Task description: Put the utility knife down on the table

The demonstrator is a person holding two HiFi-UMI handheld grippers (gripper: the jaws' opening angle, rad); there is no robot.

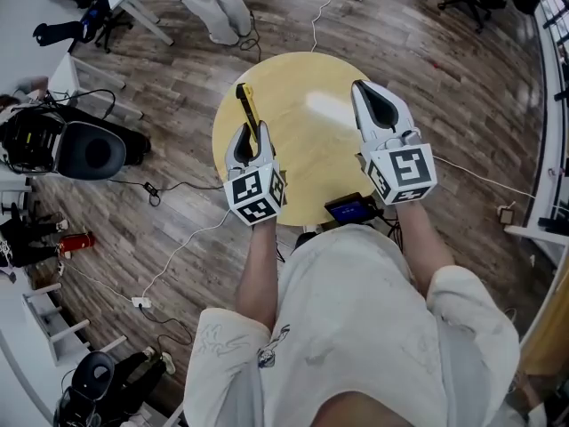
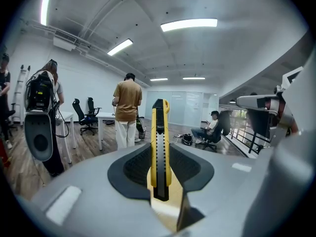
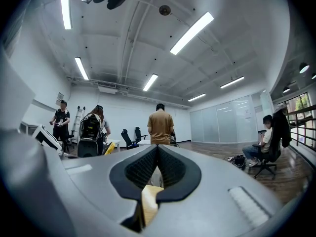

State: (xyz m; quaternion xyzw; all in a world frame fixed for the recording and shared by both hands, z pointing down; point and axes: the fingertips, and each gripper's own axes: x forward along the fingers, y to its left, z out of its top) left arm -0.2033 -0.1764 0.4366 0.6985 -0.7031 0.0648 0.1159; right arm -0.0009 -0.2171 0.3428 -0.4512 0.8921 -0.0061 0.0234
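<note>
A yellow utility knife (image 1: 246, 105) with a black slider is clamped between the pads of my left gripper (image 1: 251, 136), which is shut on its rear half. The knife juts forward past the jaws, over the left part of the round yellow table (image 1: 311, 158), and I cannot tell whether it touches the top. In the left gripper view the knife (image 2: 159, 127) stands on edge, upright between the dark pads of the left gripper (image 2: 160, 149). My right gripper (image 1: 366, 96) hovers over the table's right side, shut and empty. In the right gripper view the right gripper's (image 3: 158, 152) pad tips meet.
A small device with a blue screen (image 1: 353, 209) lies at the table's near edge. A person (image 1: 213, 3) stands beyond the table's far side. Cables (image 1: 178, 247) run over the wooden floor, black gear (image 1: 84, 149) sits to the left, and a railing (image 1: 553, 105) runs along the right.
</note>
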